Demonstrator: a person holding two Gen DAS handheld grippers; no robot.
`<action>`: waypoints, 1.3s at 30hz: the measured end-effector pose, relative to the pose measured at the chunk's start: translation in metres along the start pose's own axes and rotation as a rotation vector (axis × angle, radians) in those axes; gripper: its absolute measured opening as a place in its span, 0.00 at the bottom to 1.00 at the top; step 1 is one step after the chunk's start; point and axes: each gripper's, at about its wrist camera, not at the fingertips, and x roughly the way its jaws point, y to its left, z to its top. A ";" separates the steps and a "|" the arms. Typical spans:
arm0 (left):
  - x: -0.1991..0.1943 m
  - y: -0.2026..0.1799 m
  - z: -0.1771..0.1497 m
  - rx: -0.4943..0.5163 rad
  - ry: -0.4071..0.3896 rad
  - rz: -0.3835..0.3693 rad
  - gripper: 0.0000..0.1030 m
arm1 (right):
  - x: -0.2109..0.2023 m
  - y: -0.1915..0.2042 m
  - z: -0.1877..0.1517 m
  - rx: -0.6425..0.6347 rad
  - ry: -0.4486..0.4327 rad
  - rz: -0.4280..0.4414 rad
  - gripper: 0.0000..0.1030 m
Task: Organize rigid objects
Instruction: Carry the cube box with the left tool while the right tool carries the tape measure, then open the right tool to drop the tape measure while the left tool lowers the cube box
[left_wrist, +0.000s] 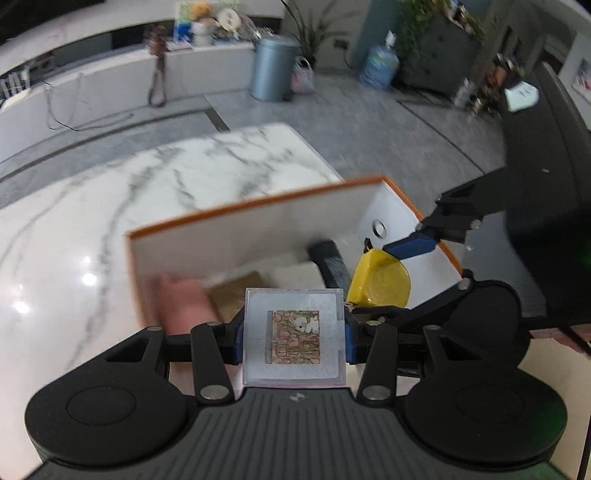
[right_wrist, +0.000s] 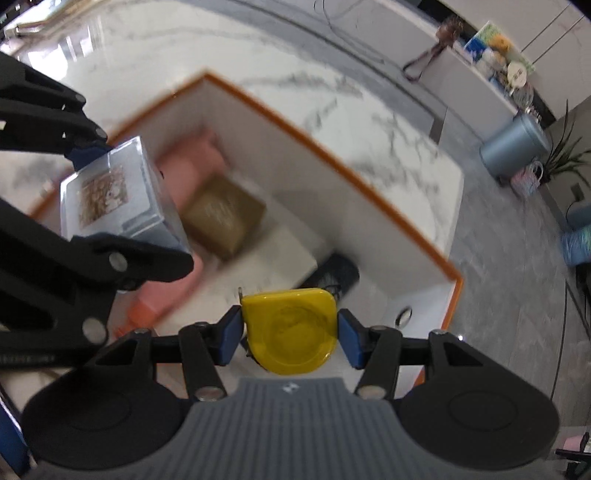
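The left claw (left_wrist: 295, 341) is clamped on a clear square case with a patterned picture card inside (left_wrist: 294, 338), its blue pads (left_wrist: 350, 341) pressing the case's two sides. The right claw (right_wrist: 290, 334) grips a yellow tape measure (right_wrist: 291, 328) by its flat faces. Both loads hang over the white box with the orange rim (right_wrist: 332, 155), which stands on the marble surface (left_wrist: 110, 206) and serves as the landmark here: the case is above its near-left part, the tape measure above its near-right part, close to the wall with a round metal fitting (right_wrist: 404, 314). Inside the box lie a pink block (right_wrist: 192, 162), a brown carton (right_wrist: 221, 218), a white flat item (right_wrist: 273, 254) and a dark cylinder (right_wrist: 338, 275). The step in hand appears to be carrying two items to the box for stowing. The next move likely calls for lowering each one into a free spot on the box floor, clear of the pieces already there, and only then parting the pads.
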 end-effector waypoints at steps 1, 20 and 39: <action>0.007 -0.004 -0.001 0.007 0.014 -0.001 0.51 | 0.006 -0.002 -0.003 -0.002 0.015 0.002 0.54; 0.067 -0.030 -0.008 0.028 0.172 -0.046 0.51 | 0.078 -0.016 -0.029 -0.142 0.195 0.031 0.54; 0.074 -0.039 -0.022 0.015 0.248 -0.059 0.51 | 0.028 -0.024 -0.031 -0.023 -0.002 -0.138 0.53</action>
